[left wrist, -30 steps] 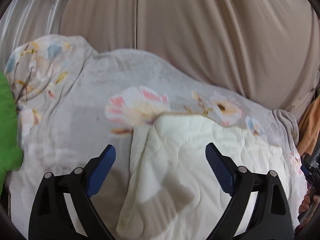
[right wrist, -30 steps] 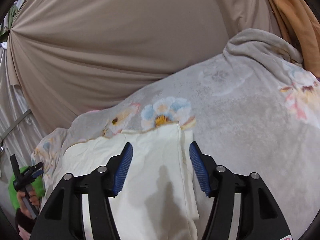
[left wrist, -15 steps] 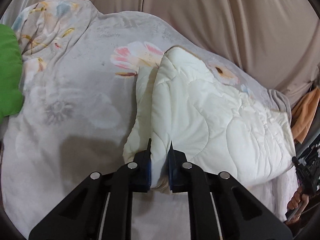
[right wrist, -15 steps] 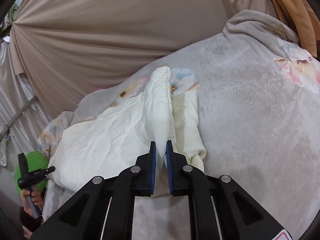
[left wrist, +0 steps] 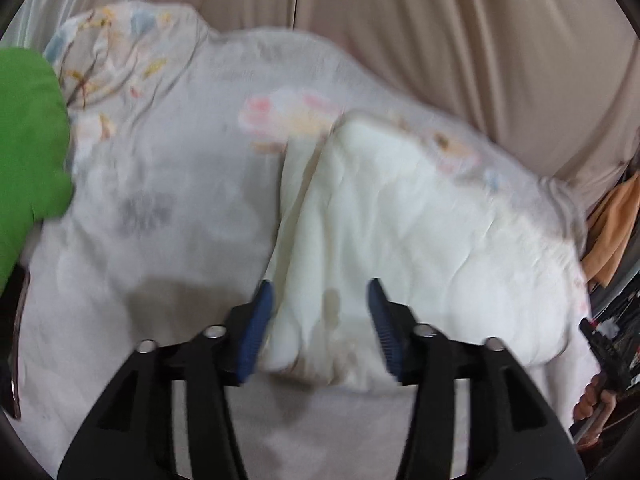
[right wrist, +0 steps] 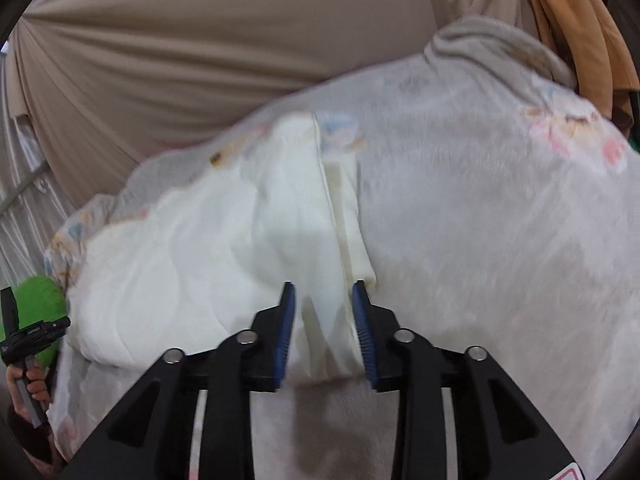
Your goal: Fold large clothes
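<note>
Left gripper (left wrist: 320,300): jaws apart and just been opening after a tight pinch; the cream fold sits in the gap, blue pads clear of it.
Right gripper (right wrist: 325,304): jaws parted too, also just been opening; a seamed edge of the cream cloth runs up between the pads, no squeeze showing.
Cream quilted comforter (left wrist: 400,232): folded, lying flat on the bed; from the left tongs it spreads toward 1 o'clock, its near edge right at the fingertips.
Same comforter, right view (right wrist: 208,248): spreads toward 10 o'clock, with a narrow folded strip at 12.
Floral blanket (left wrist: 168,184): grey, flowered, under the comforter, filling the bed out to 9 and 11 o'clock.
Green cloth (left wrist: 28,140): at 9 o'clock on the left view's edge, touching the blanket.
Beige curtain (right wrist: 208,52): hangs behind the bed, 12 o'clock.
Orange fabric (right wrist: 580,40): at 1 o'clock beyond the blanket's bunched corner.
Picture quality: both views blurred, fine detail lost.
</note>
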A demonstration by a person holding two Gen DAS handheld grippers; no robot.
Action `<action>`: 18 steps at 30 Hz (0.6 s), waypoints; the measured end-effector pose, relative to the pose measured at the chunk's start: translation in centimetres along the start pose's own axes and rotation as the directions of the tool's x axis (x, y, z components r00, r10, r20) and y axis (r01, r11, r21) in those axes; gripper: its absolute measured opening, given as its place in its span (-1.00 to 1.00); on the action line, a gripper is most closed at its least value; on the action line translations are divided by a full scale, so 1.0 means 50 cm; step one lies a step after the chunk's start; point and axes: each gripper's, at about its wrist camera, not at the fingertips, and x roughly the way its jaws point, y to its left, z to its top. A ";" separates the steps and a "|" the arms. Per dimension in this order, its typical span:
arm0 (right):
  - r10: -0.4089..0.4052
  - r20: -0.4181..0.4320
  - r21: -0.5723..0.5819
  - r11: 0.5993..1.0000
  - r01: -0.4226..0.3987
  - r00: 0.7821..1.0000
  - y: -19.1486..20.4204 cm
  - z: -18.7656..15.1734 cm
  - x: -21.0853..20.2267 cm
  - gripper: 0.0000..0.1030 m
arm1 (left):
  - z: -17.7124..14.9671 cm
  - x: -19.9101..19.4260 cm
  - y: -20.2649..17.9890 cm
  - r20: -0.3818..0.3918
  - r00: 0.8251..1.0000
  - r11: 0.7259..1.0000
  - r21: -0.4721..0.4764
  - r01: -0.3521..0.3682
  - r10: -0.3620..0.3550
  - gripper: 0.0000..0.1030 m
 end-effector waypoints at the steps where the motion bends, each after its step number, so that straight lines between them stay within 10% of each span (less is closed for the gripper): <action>1: 0.022 0.021 -0.001 1.000 -0.022 1.000 0.003 0.020 -0.007 -0.13 | 0.025 -0.011 -0.003 0.040 0.999 1.000 -0.006 0.014 -0.014 0.25; 5: 0.053 0.086 -0.011 0.999 -0.053 0.995 0.027 0.126 0.018 0.21 | 0.119 0.032 -0.016 0.111 0.994 1.000 -0.021 -0.006 0.009 0.74; 10: 0.046 0.005 0.073 0.996 -0.046 0.999 0.026 0.214 0.155 0.35 | 0.200 0.199 0.004 -0.034 0.998 0.993 -0.107 0.048 -0.052 0.74; 13: 0.004 -0.082 0.090 0.996 0.004 0.997 0.022 0.223 0.248 0.24 | 0.208 0.278 0.020 -0.113 0.989 0.982 -0.175 0.070 -0.091 0.19; 15: 0.019 -0.145 0.060 0.998 -0.010 0.989 0.036 0.220 0.291 -0.79 | 0.205 0.297 0.017 -0.144 0.981 0.978 -0.180 0.102 -0.129 -0.55; 18: 0.046 -0.058 -0.010 0.999 -0.046 0.997 0.084 0.242 0.263 -0.83 | 0.223 0.266 -0.008 -0.068 0.993 0.990 -0.112 0.087 -0.095 -0.84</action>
